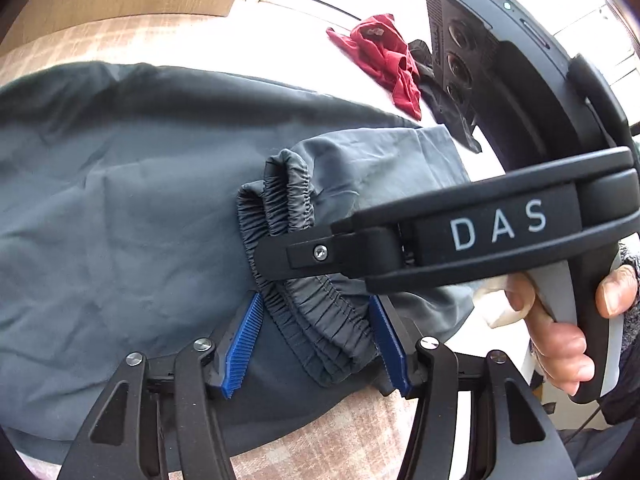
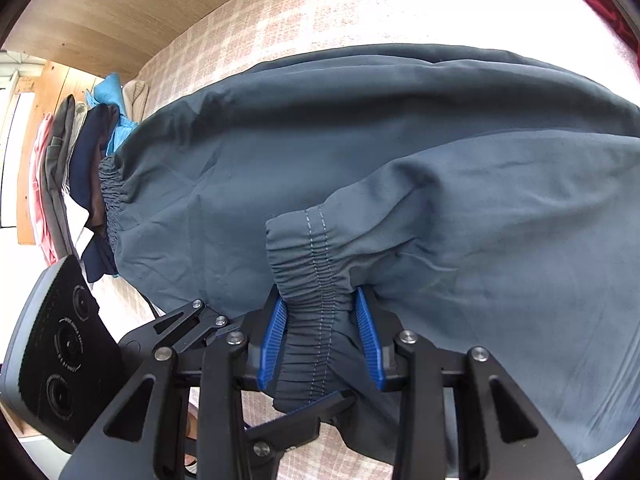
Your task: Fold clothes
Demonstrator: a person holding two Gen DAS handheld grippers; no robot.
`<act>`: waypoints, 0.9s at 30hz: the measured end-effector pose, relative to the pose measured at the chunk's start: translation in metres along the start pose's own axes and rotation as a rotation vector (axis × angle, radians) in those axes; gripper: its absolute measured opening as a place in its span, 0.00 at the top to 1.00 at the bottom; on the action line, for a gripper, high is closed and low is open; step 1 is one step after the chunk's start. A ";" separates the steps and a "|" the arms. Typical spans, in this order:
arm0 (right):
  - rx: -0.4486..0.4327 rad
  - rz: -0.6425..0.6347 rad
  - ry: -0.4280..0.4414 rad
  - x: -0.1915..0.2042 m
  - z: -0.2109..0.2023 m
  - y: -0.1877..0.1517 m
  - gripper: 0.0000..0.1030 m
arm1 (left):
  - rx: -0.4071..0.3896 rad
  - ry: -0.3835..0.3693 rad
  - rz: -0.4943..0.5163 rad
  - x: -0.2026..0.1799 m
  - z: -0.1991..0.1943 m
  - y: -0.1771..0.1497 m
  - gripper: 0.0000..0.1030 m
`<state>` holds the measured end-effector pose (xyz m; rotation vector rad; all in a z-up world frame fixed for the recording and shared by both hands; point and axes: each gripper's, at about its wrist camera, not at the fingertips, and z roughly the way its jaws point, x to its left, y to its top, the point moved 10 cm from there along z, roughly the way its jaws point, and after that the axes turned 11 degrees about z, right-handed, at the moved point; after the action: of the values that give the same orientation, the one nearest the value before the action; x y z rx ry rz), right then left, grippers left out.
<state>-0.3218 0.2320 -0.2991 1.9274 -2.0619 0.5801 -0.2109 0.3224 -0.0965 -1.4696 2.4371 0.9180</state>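
A dark grey garment point(image 1: 120, 200) with elastic hems lies spread on a pale checked cover point(image 2: 280, 20). One gathered elastic cuff point(image 2: 316, 292) is folded over onto the body of the garment. My right gripper point(image 2: 322, 332) is shut on this cuff, which bunches tightly between its blue pads point(image 2: 274, 340). In the left wrist view the right gripper point(image 1: 268, 256) comes in from the right, clamped over the cuff point(image 1: 320, 312). My left gripper point(image 1: 316, 340) straddles the same cuff lower down. Its right pad touches the fabric, while its left pad point(image 1: 244, 340) stands a little apart, so it is open.
A red garment point(image 1: 380, 60) and a black one point(image 1: 424, 64) lie crumpled at the far side of the cover. A stack of folded clothes point(image 2: 80, 180) sits by the garment's elastic waistband point(image 2: 110, 200). A wooden panel point(image 2: 100, 0) borders the cover. A person's hand point(image 1: 560, 340) holds the right gripper's handle.
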 end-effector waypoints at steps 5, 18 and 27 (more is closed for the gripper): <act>-0.029 -0.026 -0.018 -0.005 -0.005 -0.003 0.73 | -0.014 -0.015 0.033 -0.009 -0.005 -0.001 0.61; -0.002 0.002 0.085 0.005 -0.022 -0.011 0.74 | -0.065 -0.085 0.075 -0.026 -0.032 0.004 0.66; -0.033 -0.090 0.096 0.009 -0.047 -0.021 0.70 | 0.007 -0.011 0.129 -0.019 -0.052 -0.026 0.65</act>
<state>-0.3058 0.2446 -0.2508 1.9241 -1.9043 0.6018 -0.1705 0.2982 -0.0575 -1.3144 2.5489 0.9387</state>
